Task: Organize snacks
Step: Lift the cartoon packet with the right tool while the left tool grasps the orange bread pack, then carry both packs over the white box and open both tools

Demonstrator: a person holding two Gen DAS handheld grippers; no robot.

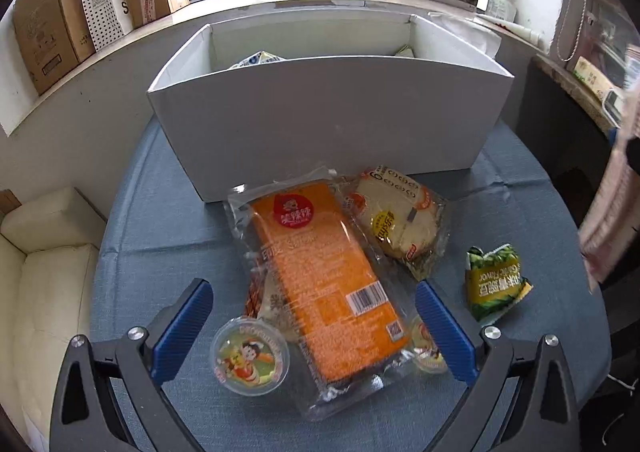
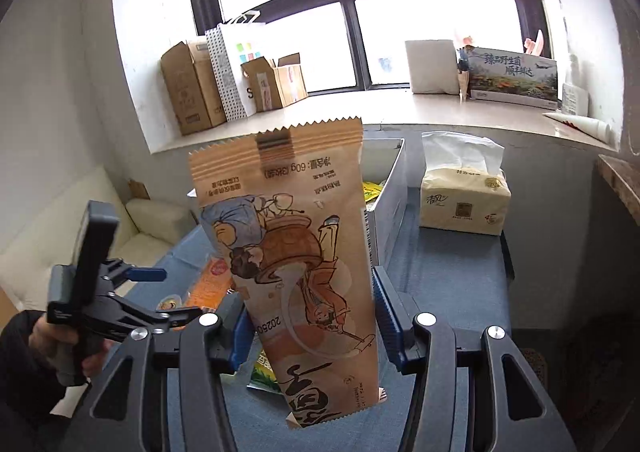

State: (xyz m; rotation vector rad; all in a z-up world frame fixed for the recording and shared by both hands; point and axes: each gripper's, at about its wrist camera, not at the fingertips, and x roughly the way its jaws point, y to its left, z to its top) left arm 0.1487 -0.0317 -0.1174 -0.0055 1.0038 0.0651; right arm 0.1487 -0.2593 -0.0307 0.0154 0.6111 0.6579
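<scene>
Your table (image 1: 160,212), under a blue cloth, carries a white box (image 1: 328,112) standing open at its far side; a yellow-and-blue packet (image 1: 256,59) and a second wrapper show above the box's near wall, though too little of them is visible to say what they are. A window sill (image 2: 440,112) behind holds cardboard cartons (image 2: 192,88), and a tissue pack (image 2: 464,200) stands on the table just beside the box. In front of the box lie the loose snacks: an orange pack (image 1: 320,276) in clear wrap, lying lengthwise toward you; a bread pack (image 1: 400,220) touching its right edge; a green bag (image 1: 496,280) apart to the right; a jelly cup (image 1: 250,360) just beside the orange pack's left side; and a second cup (image 1: 428,352) partly hidden under its right edge. Your left gripper (image 1: 312,328) hangs over this pile with its blue pads (image 1: 182,328) spread wide on either side of the orange pack, gripping nothing. Your right gripper (image 2: 308,328) is clamped on a tan pouch (image 2: 296,252), which it holds upright in the air, print upside down, above the table and in front of the box.
</scene>
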